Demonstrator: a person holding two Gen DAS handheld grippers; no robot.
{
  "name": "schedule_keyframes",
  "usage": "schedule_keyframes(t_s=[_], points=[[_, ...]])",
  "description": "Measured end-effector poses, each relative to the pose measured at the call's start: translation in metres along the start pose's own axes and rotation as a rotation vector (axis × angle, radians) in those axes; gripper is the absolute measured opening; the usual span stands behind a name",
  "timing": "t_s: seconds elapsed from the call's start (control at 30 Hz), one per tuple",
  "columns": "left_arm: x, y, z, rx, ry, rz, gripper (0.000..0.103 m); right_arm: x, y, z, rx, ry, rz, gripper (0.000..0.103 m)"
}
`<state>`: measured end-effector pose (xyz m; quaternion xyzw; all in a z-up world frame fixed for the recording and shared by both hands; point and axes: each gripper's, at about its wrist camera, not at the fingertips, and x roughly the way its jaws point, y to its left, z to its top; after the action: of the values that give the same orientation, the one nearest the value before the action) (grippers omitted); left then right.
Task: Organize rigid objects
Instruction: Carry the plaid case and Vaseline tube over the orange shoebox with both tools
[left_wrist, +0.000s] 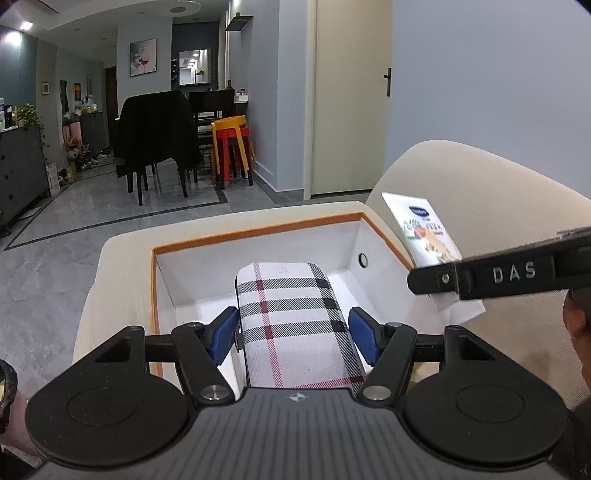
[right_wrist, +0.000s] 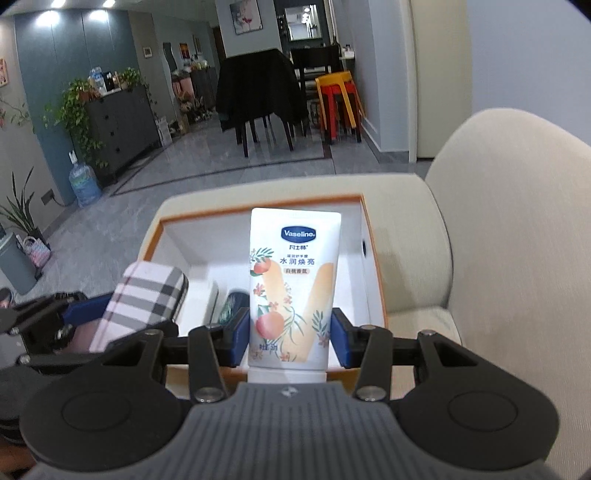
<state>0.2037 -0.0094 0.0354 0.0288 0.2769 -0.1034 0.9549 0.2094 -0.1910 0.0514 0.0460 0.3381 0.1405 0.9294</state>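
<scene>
The left gripper (left_wrist: 293, 334) squeezes a rounded checked cloth case (left_wrist: 295, 325) above the white box (left_wrist: 258, 254) with an orange rim. The right gripper (right_wrist: 290, 338) squeezes a smooth Vaseline tube (right_wrist: 293, 280) above that box, on the soft cream sofa (right_wrist: 517, 229).

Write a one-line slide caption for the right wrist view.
Right claw grips a white Vaseline hand-cream tube above the orange-rimmed white box on a cream sofa.
</scene>
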Motion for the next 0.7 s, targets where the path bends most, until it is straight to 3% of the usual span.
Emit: schedule_keyframes(t_s=[0.7], points=[[0.047, 0.021, -0.001, -0.057, 0.091, 0.013, 0.075, 0.093, 0.009, 0.035, -0.02, 0.058, 0.003, 0.045]])
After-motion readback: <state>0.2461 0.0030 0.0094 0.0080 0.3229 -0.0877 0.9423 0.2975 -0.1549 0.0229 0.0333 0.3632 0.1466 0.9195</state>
